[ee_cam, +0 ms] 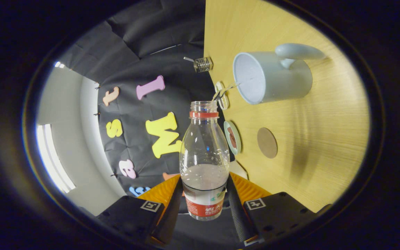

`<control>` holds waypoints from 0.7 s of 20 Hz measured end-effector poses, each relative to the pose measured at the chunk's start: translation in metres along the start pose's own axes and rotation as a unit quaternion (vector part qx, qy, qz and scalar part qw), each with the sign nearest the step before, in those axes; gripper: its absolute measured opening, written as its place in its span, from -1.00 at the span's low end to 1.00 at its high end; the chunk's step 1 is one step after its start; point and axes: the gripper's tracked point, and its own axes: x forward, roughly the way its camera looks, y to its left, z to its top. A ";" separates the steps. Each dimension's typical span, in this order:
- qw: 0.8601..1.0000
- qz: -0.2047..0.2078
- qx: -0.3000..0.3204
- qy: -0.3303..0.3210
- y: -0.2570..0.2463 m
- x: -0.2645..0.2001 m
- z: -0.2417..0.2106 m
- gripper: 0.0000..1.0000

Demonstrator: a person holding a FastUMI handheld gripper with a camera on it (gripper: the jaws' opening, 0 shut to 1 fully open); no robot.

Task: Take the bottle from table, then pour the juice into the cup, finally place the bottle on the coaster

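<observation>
Wooden surface is seen rolled sideways w/ the view, taking up the area beyond and to the right of the fingers; dark cloth wall is seen on the other side. A shadow patch is cast on the surface near the coaster.

Cup, pale grey w/ handle, is seen standing on the surface well beyond the fingers, its open mouth turned toward the bottle neck. Inside looks pale; liquid level can't be judged.

Bottle, clear plastic, cap off, orange neck ring, label w/ red band low on the body, is held tipped so its mouth is pointed near the cup rim. A thin stream is seen running from the mouth across to the cup's opening. Cloudy pale liquid remains in the lower part of the bottle, approx. up to label top.

Gripper is clamped on the bottle: both fingers are pressed on the labelled lower body, one per side, bottle betw. them.

Coaster, round, brown, is laid flat on the surface, bare, betw. bottle and cup, apart from both.

Two small round discs are seen at the surface edge just beside the bottle shoulder and neck. A small glass jar w/ ribbed sides is placed at the surface edge beyond the cup.
</observation>
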 end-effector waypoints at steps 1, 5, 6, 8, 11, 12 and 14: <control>1.000 0.001 0.005 0.001 0.001 0.000 0.000 0.46; 1.000 0.012 0.022 0.000 0.007 0.003 -0.001 0.46; 1.000 0.016 0.026 0.000 0.008 0.004 -0.002 0.46; 0.999 0.021 0.035 0.000 0.010 0.005 -0.002 0.46; 0.998 0.031 0.047 0.001 0.013 0.006 -0.003 0.46; 0.998 0.034 0.051 0.001 0.016 0.006 -0.004 0.46; 0.997 0.037 0.064 0.000 0.019 0.007 -0.004 0.46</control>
